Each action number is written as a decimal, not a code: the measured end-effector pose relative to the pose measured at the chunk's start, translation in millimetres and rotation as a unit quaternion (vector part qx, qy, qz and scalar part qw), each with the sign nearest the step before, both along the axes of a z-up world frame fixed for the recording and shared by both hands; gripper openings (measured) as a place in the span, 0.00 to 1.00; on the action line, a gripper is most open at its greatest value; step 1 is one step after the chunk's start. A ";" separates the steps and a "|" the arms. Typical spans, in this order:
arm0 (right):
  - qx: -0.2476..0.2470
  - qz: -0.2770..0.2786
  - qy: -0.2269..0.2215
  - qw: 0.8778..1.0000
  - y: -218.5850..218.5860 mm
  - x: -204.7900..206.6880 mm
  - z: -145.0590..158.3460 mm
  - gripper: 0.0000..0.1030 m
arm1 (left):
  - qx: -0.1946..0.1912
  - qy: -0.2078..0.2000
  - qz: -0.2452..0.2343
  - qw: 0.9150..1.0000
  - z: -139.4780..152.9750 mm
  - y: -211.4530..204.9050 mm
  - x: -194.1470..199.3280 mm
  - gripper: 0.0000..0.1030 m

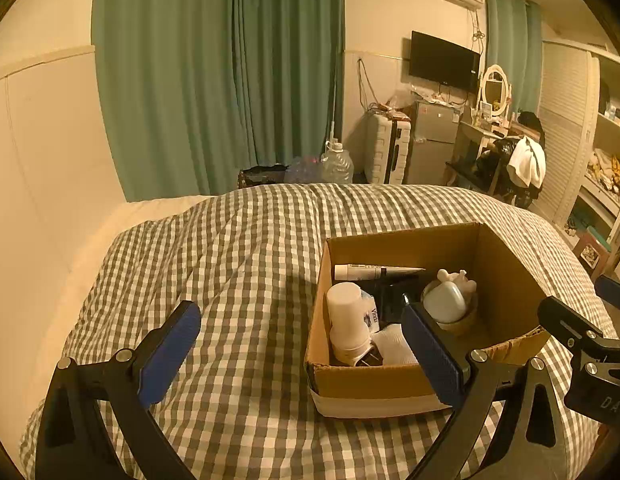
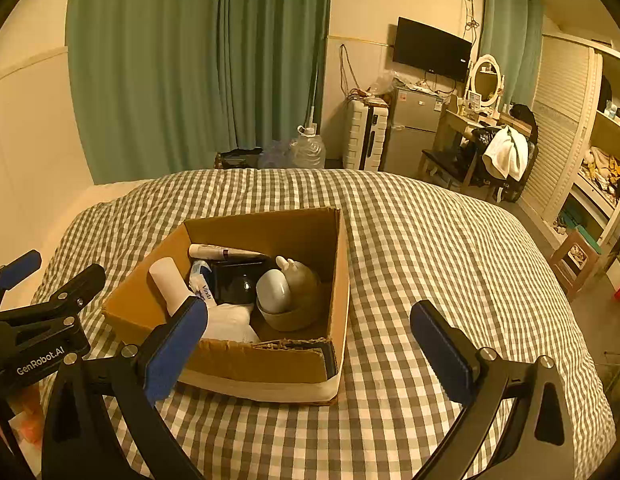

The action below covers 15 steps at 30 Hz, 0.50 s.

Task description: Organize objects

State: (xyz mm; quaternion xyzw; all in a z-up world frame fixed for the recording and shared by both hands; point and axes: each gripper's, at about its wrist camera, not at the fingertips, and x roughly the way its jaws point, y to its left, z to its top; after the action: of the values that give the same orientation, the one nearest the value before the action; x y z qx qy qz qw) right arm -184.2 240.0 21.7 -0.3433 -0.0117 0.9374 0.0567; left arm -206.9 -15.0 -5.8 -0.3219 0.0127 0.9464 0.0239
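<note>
Cardboard box (image 2: 270, 360): open-topped, resting on the checked quilt (image 2: 430, 240) that covers the bed; a pale band runs round its base.
Box contents: a white bottle (image 2: 170, 284) leans against the left wall; a white tube (image 2: 224, 253) lies along the far wall; a tissue pack (image 2: 202, 282) marked "Vinda" sits between them.
More contents: a black item (image 2: 238, 284) lies in the middle, its kind unclear; a crumpled white cloth (image 2: 230, 322) is at the near side; a pale blue rounded case (image 2: 273, 291) rests in a bowl (image 2: 286, 318) beside a grey eared figurine (image 2: 300, 276).
Left gripper (image 1: 302, 350): fingers spread wide, nothing between them; it hovers over the quilt at the box's left, its right fingertip (image 1: 432, 356) over the near wall.
Right gripper (image 2: 310, 346): likewise spread and empty, hovering at the box's near right corner; its left fingertip (image 2: 176, 348) overlaps the near wall, the other is over bare quilt.
Room: green curtains (image 2: 198, 60), a wall television (image 2: 430, 48), a small fridge (image 2: 414, 128).
</note>
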 end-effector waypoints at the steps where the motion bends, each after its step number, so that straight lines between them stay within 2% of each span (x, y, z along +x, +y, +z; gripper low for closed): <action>1: 0.000 0.000 0.000 1.000 0.0 0.4 0.2 0.99 | 0.000 0.000 0.000 1.000 -0.1 -0.1 0.0 1.00; 15: 0.001 0.001 0.000 1.000 -1.5 1.6 -0.2 0.99 | -0.001 -0.008 0.008 1.000 -3.7 -2.9 -2.8 1.00</action>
State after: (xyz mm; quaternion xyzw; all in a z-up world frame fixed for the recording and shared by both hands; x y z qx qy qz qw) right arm -182.5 238.5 21.5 -0.3435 -0.0130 0.9374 0.0556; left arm -209.7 -17.9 -9.5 -0.3297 0.0108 0.9439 0.0165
